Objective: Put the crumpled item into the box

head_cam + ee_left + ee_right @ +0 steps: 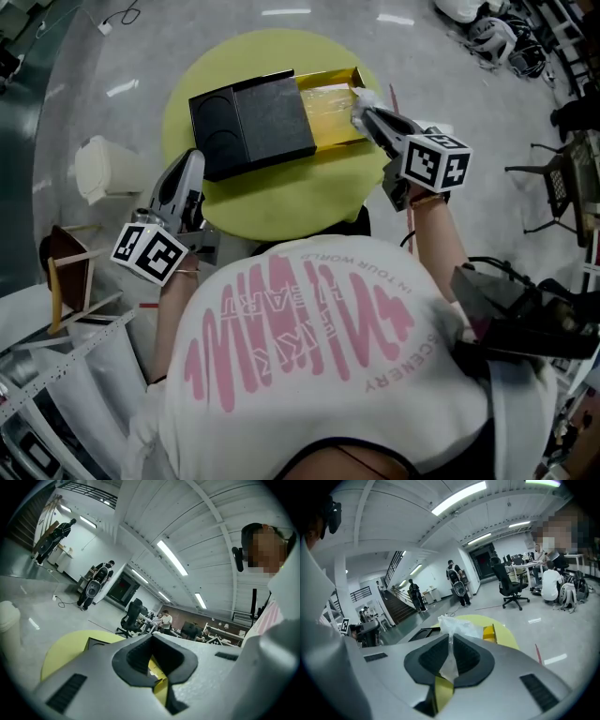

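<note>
The crumpled item (363,100), a wad of clear plastic film, is hanging in the right gripper (368,114), whose jaws are clenching on a thin fold of it. In the right gripper view the film (457,627) is running up from between the pads and bunching above the right gripper (449,654). In the head view the wad is sitting over the right end of the box's open gold compartment, by its far right corner. Whether it is touching the gold lining cannot be told.

The box (325,114) is lying across the far half of the round yellow-green table (281,202). Its black lid (251,124) is covering the left part and reaching toward the table's left edge, while the gold part is pointing to the far right edge. A yellow corner of the box (489,632) is showing just right of the film in the right gripper view, with the table (508,639) behind it.

The left gripper (192,161) is hovering at the table's near left edge, close to the lid's near corner but apart from it. Its jaws are drawn together and gripping nothing. Through the left gripper (157,666), a slice of the gold box and the table (65,648) are showing.

A white bin (101,169) is standing on the floor left of the table. The person, in a white shirt (309,375) with pink print, is leaning over the near edge.
</note>
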Demonstrator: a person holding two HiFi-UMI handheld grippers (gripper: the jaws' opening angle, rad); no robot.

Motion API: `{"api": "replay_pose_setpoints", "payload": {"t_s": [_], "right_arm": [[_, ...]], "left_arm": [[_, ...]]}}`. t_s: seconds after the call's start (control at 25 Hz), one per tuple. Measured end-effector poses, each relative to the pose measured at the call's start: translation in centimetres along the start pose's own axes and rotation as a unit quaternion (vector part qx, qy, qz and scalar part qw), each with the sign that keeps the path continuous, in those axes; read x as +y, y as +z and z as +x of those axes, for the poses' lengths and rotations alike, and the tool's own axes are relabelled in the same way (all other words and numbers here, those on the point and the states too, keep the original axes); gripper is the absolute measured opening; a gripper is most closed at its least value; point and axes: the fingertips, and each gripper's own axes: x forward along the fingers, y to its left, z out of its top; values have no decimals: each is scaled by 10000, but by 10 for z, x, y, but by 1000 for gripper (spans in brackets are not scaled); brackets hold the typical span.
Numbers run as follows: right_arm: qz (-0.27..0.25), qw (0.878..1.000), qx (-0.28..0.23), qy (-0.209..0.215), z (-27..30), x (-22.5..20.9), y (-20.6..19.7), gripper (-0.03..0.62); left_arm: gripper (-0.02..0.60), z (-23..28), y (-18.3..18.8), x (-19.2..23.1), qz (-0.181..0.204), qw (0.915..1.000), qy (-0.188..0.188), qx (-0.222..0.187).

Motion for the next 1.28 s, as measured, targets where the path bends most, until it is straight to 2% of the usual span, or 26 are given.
{"api": "replay_pose_setpoints", "payload": {"t_s": [0.28, 0.44, 0.56, 0.92, 1.28], "right_arm": [[-173, 9969, 603, 481, 29, -18, -2, 21], [-337, 9898, 1125, 808, 45, -25, -12, 21], [-442, 9837, 1426, 1002, 57, -30, -17, 21], [-555, 9692, 2052, 1247, 89, -32, -38, 21], [-782, 9542, 2561, 1332, 104, -22, -65, 23]], "left_arm": [[8, 6, -16, 1, -192, 9982, 561, -130], [8, 11, -21, -2, -343, 9946, 913, -348], [8, 14, -32, -5, -420, 9924, 1107, -350], [8, 18, -63, -3, -600, 9870, 1485, -161], [8, 9, -72, 4, -715, 9832, 1658, -264]]}}
